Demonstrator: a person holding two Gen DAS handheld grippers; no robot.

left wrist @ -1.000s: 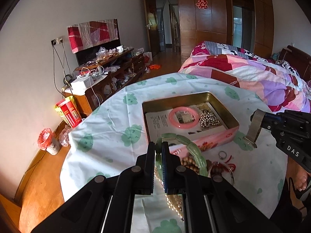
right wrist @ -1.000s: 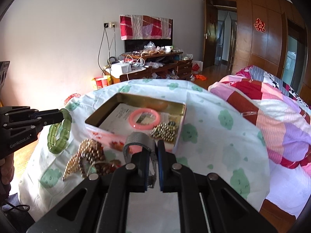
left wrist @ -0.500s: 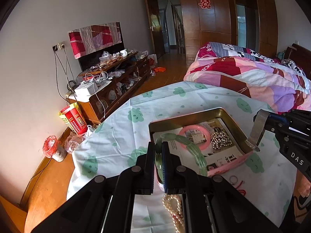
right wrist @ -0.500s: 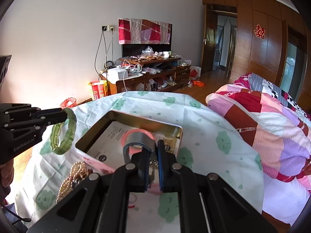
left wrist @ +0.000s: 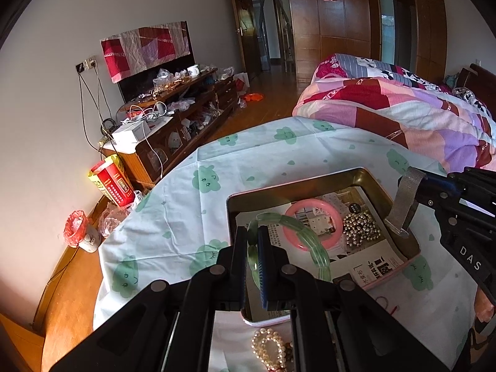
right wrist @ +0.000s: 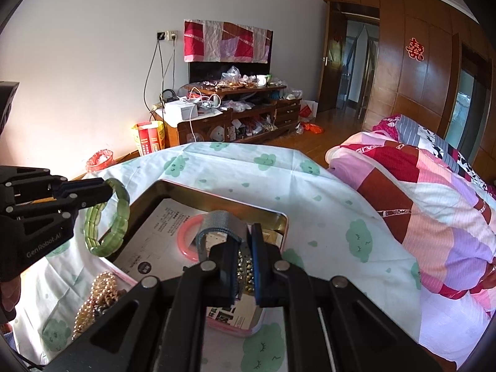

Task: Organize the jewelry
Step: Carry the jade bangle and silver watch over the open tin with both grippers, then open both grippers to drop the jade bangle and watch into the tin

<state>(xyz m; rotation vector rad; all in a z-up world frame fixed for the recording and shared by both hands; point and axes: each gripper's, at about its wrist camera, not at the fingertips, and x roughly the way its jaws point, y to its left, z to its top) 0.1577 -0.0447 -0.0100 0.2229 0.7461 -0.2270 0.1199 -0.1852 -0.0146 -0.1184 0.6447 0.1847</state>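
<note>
My left gripper (left wrist: 253, 241) is shut on a green beaded bracelet (left wrist: 305, 238) and holds it over the near left part of the open pink tin (left wrist: 384, 193). From the right wrist view that bracelet (right wrist: 108, 217) hangs at the tin's left rim (right wrist: 217, 193). My right gripper (right wrist: 245, 245) is shut on a grey mesh watch band (right wrist: 214, 224) above the tin; the band also shows in the left wrist view (left wrist: 403, 201). Inside the tin lie a pink bangle (left wrist: 322, 217) and a heap of gold beads (left wrist: 361, 228) on a printed paper.
A pearl bracelet (left wrist: 269, 348) and brown and gold bead strands (right wrist: 96, 297) lie on the cloud-print tablecloth (left wrist: 217, 186) in front of the tin. A bed with a patchwork quilt (right wrist: 434, 217) stands to the right. A cluttered TV cabinet (right wrist: 229, 117) is behind.
Both grippers have moved forward over the tin with their pieces still held. The loose jewelry on the cloth has slid toward the bottom of both views.
</note>
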